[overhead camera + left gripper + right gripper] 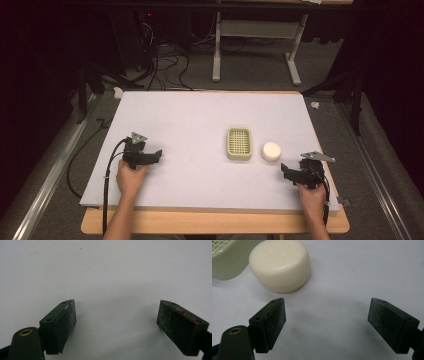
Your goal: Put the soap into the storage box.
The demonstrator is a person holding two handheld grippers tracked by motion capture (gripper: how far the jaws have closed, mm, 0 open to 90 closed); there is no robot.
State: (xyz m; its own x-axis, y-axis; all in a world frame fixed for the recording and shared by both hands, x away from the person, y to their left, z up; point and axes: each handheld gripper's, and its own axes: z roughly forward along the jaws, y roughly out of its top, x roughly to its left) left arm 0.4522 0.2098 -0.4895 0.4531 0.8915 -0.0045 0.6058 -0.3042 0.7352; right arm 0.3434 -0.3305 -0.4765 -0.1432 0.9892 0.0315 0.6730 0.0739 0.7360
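Soap bar (271, 151): on the white mat (200, 120), just right of the soap dish (239, 143).
Right gripper (327, 315): jaws wide apart, empty, near the soap.
Left gripper (116, 316): jaws apart, empty, over bare mat.

Your left gripper (117, 317) sits low over the white table surface (107, 267), jaws spread wide apart with nothing between them, just bare surface in the gap. The near-left pad (67, 320) is dark and grainy, with two screw holes on its top edge and a small pale scuff near the tip. The opposite pad (172, 322) is equally grainy and has a reddish streak along its top edge. A brass-ringed hole (25, 332) sits on the dark housing just beside the left pad, at the bottom corner. Soft shadow lies on the surface around both pads. A few tiny dark specks dot the surface well beyond the gripper.
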